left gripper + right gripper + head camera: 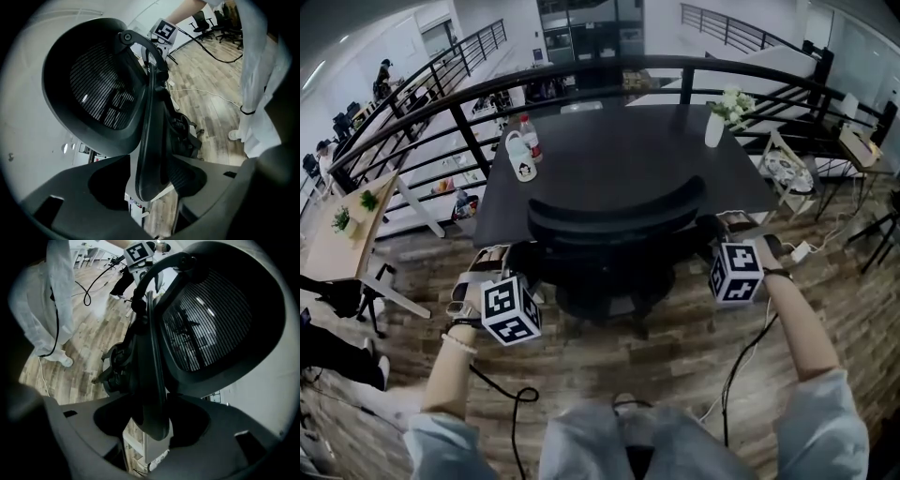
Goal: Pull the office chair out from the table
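Observation:
A black mesh-backed office chair (619,211) stands tucked against the near edge of the dark table (628,150). My left gripper (492,258) is at the chair's left side and my right gripper (727,227) at its right side. In the left gripper view, the chair's armrest (150,140) runs between the wide-standing jaws of the left gripper (154,183), with a gap beside it. In the right gripper view, the other armrest (152,380) lies between the jaws of the right gripper (152,423), also with a gap. Both grippers are open.
On the table stand a bottle (530,136), a white mug (520,161) and a vase of flowers (717,122). A black railing (441,89) curves behind the table. Cables (741,366) trail on the wooden floor. My legs (619,441) are just behind the chair.

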`<action>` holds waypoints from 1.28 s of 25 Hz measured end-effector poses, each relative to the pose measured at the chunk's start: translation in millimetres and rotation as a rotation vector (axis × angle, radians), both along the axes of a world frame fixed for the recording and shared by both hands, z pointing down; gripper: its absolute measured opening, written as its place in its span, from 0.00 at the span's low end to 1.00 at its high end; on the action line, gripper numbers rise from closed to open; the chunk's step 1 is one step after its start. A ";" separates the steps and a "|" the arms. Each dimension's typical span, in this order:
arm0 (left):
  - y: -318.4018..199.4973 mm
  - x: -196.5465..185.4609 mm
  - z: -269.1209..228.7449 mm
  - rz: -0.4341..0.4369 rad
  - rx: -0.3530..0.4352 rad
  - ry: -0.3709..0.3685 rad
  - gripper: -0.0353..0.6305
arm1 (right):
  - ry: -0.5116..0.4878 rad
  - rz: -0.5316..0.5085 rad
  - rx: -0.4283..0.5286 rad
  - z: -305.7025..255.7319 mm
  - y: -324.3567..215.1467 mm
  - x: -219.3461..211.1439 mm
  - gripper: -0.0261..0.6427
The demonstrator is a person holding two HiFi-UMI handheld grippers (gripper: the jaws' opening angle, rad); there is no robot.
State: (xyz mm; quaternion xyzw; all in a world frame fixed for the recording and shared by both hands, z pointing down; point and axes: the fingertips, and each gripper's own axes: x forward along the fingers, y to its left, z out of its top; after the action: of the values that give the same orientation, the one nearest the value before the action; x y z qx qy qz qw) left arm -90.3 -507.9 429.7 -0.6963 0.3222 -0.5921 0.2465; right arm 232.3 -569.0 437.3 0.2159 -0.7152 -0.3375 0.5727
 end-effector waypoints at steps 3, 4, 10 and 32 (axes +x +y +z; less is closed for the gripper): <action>-4.4 1.5 8.3 0.005 -0.012 -0.014 0.41 | 0.017 -0.013 0.000 1.3 -3.1 -2.1 0.36; -5.7 2.8 10.6 0.007 -0.011 -0.019 0.40 | 0.025 -0.020 0.000 1.4 -3.8 -2.4 0.36; -17.2 2.8 21.0 0.023 0.040 -0.098 0.32 | 0.054 -0.045 0.053 2.9 -9.9 -2.5 0.31; 2.0 -2.5 22.6 0.037 0.046 -0.100 0.30 | 0.049 0.026 0.063 3.5 19.4 -4.4 0.30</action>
State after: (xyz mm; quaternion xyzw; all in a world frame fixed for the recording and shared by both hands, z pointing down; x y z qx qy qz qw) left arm -92.8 -505.9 452.3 -0.6656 0.3103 -0.6140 0.2893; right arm 227.9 -549.6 440.9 0.2347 -0.6870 -0.3577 0.5874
